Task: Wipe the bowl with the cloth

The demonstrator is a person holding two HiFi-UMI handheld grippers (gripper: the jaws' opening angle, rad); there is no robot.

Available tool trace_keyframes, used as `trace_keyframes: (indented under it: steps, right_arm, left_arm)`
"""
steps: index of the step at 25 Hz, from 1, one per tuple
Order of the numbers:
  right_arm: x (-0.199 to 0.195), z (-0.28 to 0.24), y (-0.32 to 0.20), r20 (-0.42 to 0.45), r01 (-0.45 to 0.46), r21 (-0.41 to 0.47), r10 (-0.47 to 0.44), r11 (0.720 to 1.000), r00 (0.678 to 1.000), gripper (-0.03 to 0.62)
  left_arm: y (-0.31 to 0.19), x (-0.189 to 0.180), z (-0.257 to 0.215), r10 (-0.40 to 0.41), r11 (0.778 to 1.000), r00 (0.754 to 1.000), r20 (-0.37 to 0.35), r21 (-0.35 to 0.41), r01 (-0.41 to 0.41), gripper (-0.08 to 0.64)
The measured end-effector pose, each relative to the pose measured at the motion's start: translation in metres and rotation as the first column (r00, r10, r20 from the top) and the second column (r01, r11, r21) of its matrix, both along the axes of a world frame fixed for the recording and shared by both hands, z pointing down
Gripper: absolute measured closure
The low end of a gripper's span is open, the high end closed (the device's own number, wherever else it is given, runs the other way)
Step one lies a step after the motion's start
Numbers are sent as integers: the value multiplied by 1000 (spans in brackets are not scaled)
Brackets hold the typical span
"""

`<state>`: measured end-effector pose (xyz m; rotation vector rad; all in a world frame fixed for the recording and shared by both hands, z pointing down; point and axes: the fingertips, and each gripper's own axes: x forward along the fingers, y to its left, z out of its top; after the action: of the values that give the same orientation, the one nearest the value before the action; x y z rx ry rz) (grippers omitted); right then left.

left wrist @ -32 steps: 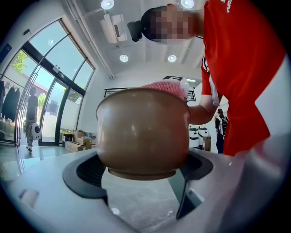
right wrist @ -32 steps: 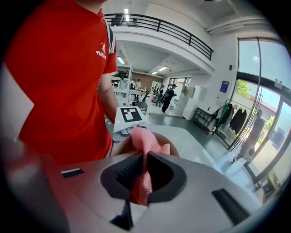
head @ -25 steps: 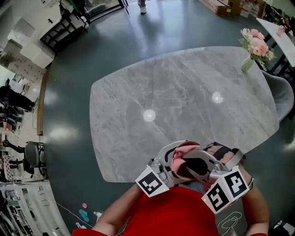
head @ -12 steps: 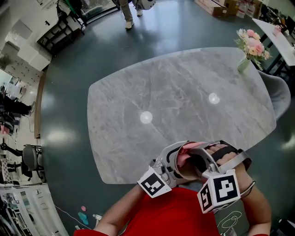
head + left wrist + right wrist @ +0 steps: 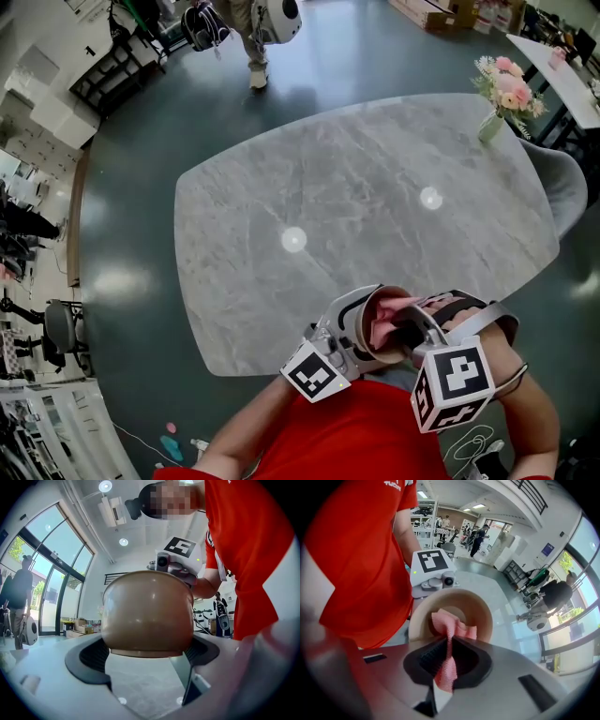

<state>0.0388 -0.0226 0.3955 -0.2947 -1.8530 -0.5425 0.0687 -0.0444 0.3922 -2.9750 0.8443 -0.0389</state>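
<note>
1. Right gripper (image 5: 449, 645): jaws pinched on the one pink cloth (image 5: 451, 620), whose bunched end sits inside the bowl (image 5: 480, 613).
2. Left gripper (image 5: 146, 657): jaws clamped on the sides of the one tan bowl, at the table's near edge, by the person's chest.
3. Writing: white print on the red shirt (image 5: 361, 550), cut off and unreadable. Two marker cubes (image 5: 454, 380) carry square codes only.
4. Head view only: grey table (image 5: 356, 187), one vase of flowers (image 5: 502, 94). The left gripper view shows only the bowl's outside, with the cloth hidden.
</note>
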Motion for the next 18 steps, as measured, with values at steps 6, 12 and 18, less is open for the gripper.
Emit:
trace_keyframes:
  steps: [6,12,18]
  right_arm:
    - [2,1,13,1,-34,-120,35,992,999,569]
    - [-4,-7,22,44,-142,-296,162,945,986,569]
    - [-16,-19,24,93,-265,-515,360,815,928,569]
  left_arm:
    - [-1,0,0,-3,1000,1000,-1,9,3,80]
    - [-1,2,4,-1,1000,1000,12,8,0,80]
    - [0,1,11,2,1000,1000,29,-11,-2,80]
